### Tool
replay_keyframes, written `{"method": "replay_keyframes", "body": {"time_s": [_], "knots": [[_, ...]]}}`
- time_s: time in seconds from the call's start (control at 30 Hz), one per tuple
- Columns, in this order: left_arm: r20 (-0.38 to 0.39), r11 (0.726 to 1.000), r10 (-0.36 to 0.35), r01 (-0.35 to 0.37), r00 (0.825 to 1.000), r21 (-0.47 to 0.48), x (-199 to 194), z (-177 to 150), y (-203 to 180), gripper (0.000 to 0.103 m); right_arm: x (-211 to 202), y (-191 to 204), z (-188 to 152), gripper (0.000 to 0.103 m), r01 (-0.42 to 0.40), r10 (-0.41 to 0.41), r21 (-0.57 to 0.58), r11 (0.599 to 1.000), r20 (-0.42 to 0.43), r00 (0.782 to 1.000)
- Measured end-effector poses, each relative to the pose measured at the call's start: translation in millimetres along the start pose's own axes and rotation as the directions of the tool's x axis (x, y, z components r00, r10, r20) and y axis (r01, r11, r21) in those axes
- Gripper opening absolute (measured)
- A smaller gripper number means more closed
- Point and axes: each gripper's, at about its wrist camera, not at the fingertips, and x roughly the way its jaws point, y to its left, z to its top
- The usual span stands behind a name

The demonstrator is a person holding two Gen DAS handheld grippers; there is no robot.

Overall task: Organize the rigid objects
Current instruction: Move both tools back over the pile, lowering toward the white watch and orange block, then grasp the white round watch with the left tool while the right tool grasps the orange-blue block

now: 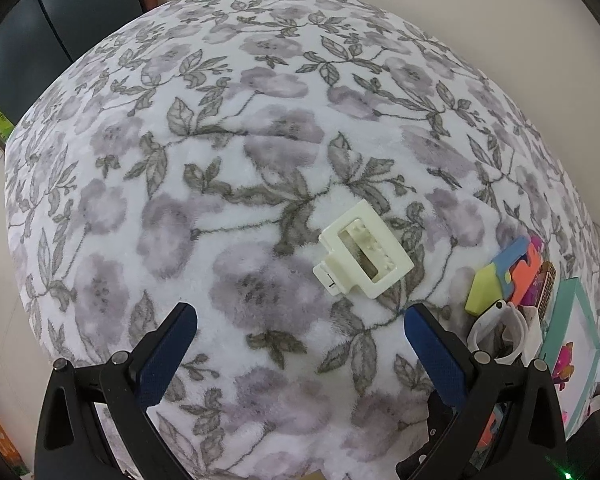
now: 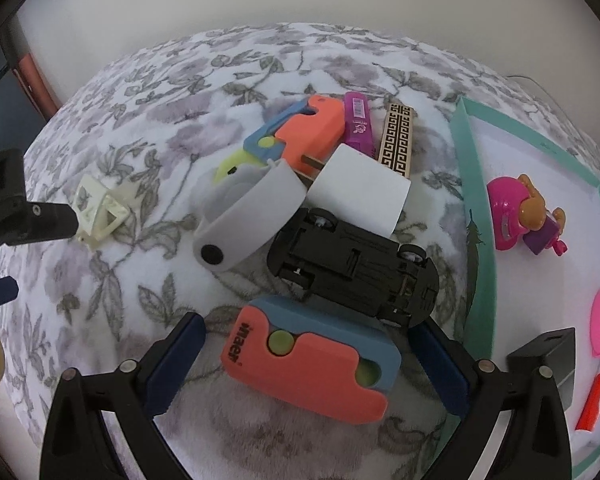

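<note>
Right wrist: right gripper open round orange/blue toy.

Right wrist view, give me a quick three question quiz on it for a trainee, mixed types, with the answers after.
1. True or false: the black toy car lies on its wheels.
2. The pink figure toy sits: A) inside the teal-rimmed tray; B) on the floral blanket; C) in the right gripper.
3. Fill in: the orange and blue block lies between the open fingers, nearest the ____ gripper.

Key: 1 false, its underside faces up; 2 A; 3 right.
</note>
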Motion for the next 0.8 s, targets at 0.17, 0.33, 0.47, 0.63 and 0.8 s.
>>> {"method": "replay_keyframes", "body": {"time_s": [0.17,0.33,0.47,0.63,0.8], "knots": [[-0.007,1.0,-0.005,0.005,1.0,0.02,2,-3,-6,0.103,-4,-4,0,0.089,0.01,-0.01,-0.01,1.0,0.002,1.0],[-0.035,0.998,-0.033,0.034,0.999,0.046,7,-9,-18,0.103,-14,-19,-3,0.075,0.0,0.0,-0.002,1.0,0.003,1.0],[-0.044,0.996,-0.064,0.066,0.997,0.059,9,-12,-27,0.103,-15,-18,-5,0.075,-0.007,0.007,-0.028,1.0,-0.006,1.0],[-0.052,0.992,-0.109,0.112,0.993,0.061,10,-12,-36,0.103,-18,-24,0,0.075,-0.052,0.052,0.011,0.999,-0.01,0.999],[-0.069,0.984,-0.173,0.176,0.982,0.038,16,-16,-49,0.103,-23,-33,4,0.075,-0.073,0.073,0.038,0.997,-0.002,0.997]]}}
